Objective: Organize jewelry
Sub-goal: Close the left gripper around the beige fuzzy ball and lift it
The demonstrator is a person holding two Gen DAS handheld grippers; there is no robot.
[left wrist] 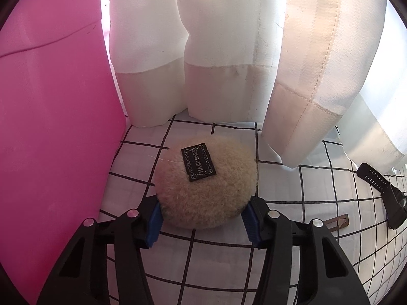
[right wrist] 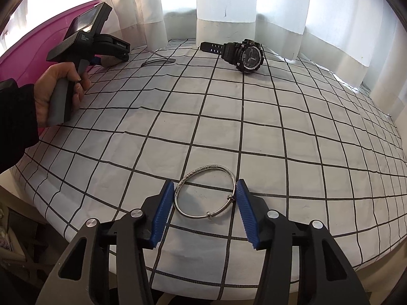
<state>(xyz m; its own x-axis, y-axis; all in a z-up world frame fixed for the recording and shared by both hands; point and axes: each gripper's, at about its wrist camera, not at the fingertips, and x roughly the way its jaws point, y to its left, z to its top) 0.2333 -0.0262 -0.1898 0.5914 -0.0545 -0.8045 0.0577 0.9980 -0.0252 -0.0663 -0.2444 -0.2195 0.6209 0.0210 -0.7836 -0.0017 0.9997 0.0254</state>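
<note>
A round fuzzy beige pouch (left wrist: pixel 206 185) with a black "hand made" label lies on the checked cloth. My left gripper (left wrist: pixel 204 225) has its blue pads against both sides of the pouch's near end. A silver bangle (right wrist: pixel 205 193) lies flat near the table's front edge. My right gripper (right wrist: pixel 204 214) is open, with the bangle between its fingers; whether the pads touch it I cannot tell. A black wristwatch (right wrist: pixel 241 53) lies at the back of the table; it also shows in the left wrist view (left wrist: pixel 384 190). The left gripper shows in the right wrist view (right wrist: pixel 112 57).
A pink board (left wrist: pixel 56 127) stands at the left side of the table (right wrist: pixel 279 132). White curtains (left wrist: pixel 216 50) hang along the back. A thin brown hair clip (left wrist: pixel 338 222) lies right of the pouch, also shown in the right wrist view (right wrist: pixel 157 61). The table's front edge is close below the bangle.
</note>
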